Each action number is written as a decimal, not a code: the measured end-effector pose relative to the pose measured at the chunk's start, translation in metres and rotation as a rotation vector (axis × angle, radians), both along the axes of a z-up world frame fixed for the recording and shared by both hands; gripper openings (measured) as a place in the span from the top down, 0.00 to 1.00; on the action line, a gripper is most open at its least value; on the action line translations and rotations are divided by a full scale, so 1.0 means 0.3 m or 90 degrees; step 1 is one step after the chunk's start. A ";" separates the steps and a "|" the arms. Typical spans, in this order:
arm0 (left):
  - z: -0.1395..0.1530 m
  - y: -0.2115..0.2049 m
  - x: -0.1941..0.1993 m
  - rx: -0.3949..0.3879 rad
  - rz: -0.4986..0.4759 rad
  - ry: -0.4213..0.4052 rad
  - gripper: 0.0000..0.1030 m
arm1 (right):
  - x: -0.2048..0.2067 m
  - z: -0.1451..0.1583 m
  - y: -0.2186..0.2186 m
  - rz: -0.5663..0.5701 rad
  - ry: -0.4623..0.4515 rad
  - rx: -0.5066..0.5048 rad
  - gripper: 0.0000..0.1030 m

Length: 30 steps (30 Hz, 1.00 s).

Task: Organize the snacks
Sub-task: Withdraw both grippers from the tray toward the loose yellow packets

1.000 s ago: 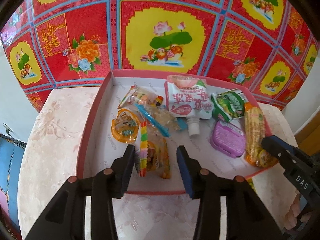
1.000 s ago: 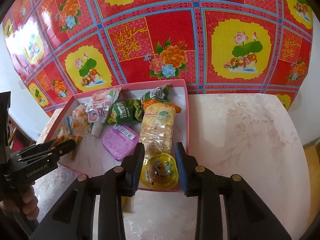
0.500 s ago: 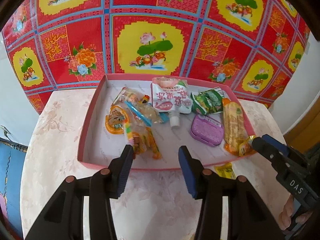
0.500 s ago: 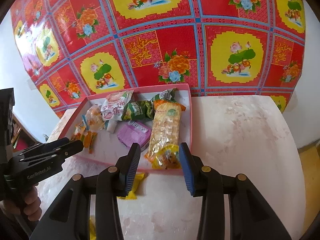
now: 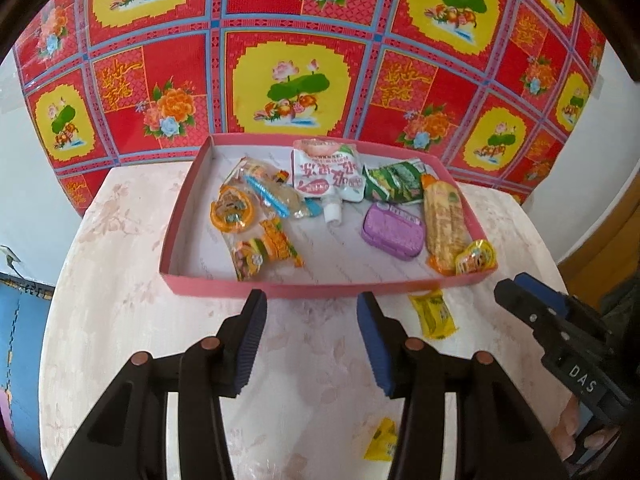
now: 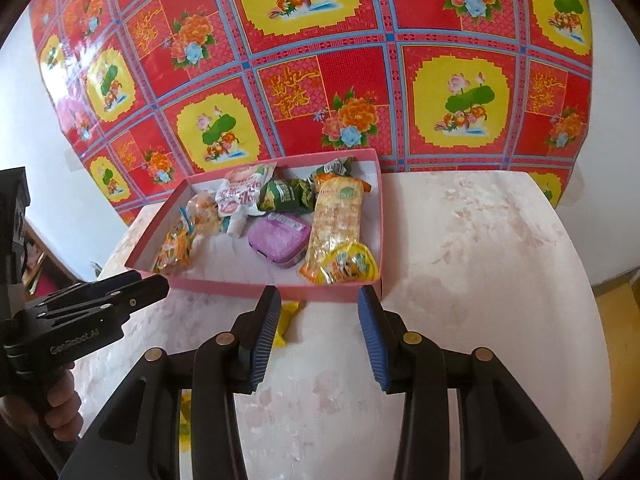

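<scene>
A pink tray [image 5: 280, 289] [image 6: 256, 286] on the marble table holds several snacks: a white spout pouch [image 5: 326, 174], a green packet [image 5: 394, 184], a purple case [image 5: 392, 232], a long yellow cracker pack [image 5: 444, 220] [image 6: 336, 216] and a yellow jelly cup [image 5: 476, 258] [image 6: 354, 264]. Two yellow packets lie on the table outside the tray, one near its front edge [image 5: 434, 316] [image 6: 286, 320], one closer to me [image 5: 380, 440]. My left gripper [image 5: 310, 340] is open and empty, short of the tray. My right gripper [image 6: 316, 334] is open and empty, just before the tray's front right corner.
A red and yellow floral cloth [image 5: 296, 60] hangs behind the table. The table's right half [image 6: 480, 260] is bare marble. Each gripper shows in the other's view, the right one [image 5: 560, 340] at the right and the left one [image 6: 88, 304] at the left.
Both grippers have pulled back from over the tray towards me. The jelly cup now lies in the tray's front right corner. The yellow packets on the table have come into view.
</scene>
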<state>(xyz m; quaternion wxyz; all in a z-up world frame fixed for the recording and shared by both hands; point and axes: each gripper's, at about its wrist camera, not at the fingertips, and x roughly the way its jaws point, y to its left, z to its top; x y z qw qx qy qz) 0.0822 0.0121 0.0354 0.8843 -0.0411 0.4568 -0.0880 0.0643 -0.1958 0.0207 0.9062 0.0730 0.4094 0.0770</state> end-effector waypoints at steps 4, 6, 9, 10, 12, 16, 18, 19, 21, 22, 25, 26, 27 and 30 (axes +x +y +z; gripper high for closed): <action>-0.002 0.008 -0.030 -0.005 0.000 0.007 0.52 | -0.029 0.001 -0.005 -0.004 0.003 -0.002 0.60; -0.007 0.007 -0.050 -0.006 -0.003 0.008 0.52 | -0.044 -0.001 -0.004 -0.005 0.005 -0.003 0.60; -0.021 0.003 -0.080 -0.009 -0.009 0.014 0.52 | -0.067 -0.002 -0.002 -0.005 0.008 -0.004 0.60; -0.025 0.002 -0.087 -0.010 -0.010 0.017 0.52 | -0.073 -0.003 -0.001 -0.005 0.008 -0.005 0.60; -0.035 -0.002 -0.105 -0.014 -0.015 0.022 0.52 | -0.087 -0.005 0.001 -0.005 0.009 -0.006 0.60; -0.046 -0.012 -0.139 -0.016 -0.028 0.028 0.52 | -0.110 -0.014 0.002 -0.007 0.015 -0.005 0.60; -0.050 -0.020 -0.155 -0.018 -0.035 0.031 0.52 | -0.122 -0.020 0.001 -0.009 0.020 -0.003 0.60; -0.052 -0.023 -0.162 -0.018 -0.038 0.032 0.52 | -0.126 -0.023 0.001 -0.009 0.024 -0.001 0.60; -0.054 -0.028 -0.174 -0.018 -0.044 0.033 0.52 | -0.137 -0.029 0.001 -0.009 0.030 0.000 0.60; -0.057 -0.031 -0.180 -0.019 -0.048 0.035 0.52 | -0.142 -0.032 0.001 -0.009 0.031 -0.001 0.60; -0.066 -0.042 -0.200 -0.023 -0.061 0.042 0.52 | -0.155 -0.036 -0.001 -0.011 0.034 -0.001 0.60; -0.069 -0.046 -0.209 -0.021 -0.064 0.042 0.52 | -0.158 -0.037 -0.001 -0.012 0.034 -0.001 0.60; -0.071 -0.050 -0.215 -0.020 -0.068 0.042 0.52 | -0.161 -0.038 -0.001 -0.013 0.035 -0.001 0.60; -0.082 -0.064 -0.237 -0.015 -0.083 0.043 0.52 | -0.168 -0.043 -0.002 -0.014 0.038 -0.001 0.60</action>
